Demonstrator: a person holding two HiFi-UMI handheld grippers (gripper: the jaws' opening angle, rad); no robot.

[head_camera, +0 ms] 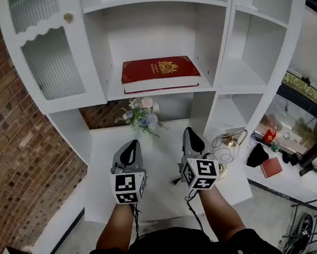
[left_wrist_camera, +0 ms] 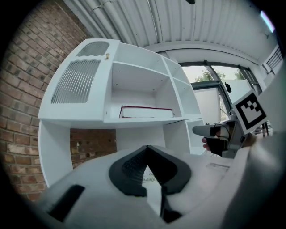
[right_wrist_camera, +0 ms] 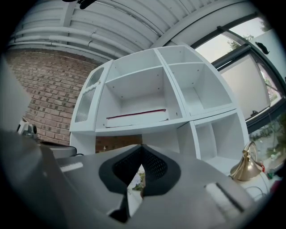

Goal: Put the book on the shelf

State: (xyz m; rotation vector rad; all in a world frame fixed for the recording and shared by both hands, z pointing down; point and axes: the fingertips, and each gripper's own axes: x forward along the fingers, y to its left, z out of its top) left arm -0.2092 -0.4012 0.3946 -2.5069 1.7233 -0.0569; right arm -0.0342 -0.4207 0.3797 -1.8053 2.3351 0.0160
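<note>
Head view: both forearms are seen stretched forward side by side from the lower edge. The left gripper (head_camera: 131,145) and right gripper (head_camera: 189,131) are held over the white surface (head_camera: 159,157) and pointed at the shelf (head_camera: 114,90). In each gripper view the jaws are found pressed together at the tips, with nothing caught between them. The red book (head_camera: 160,71) is laid flat on the middle shelf board, at its front edge, well apart from both grippers. A gold emblem and gold lettering are carried on its cover, too small to be read. Black-and-white square markers are shown on each gripper's cube. Flowers (head_camera: 143,117) are set at the surface's back edge, and a brass bell (head_camera: 231,140) is stood towards its right edge.
</note>
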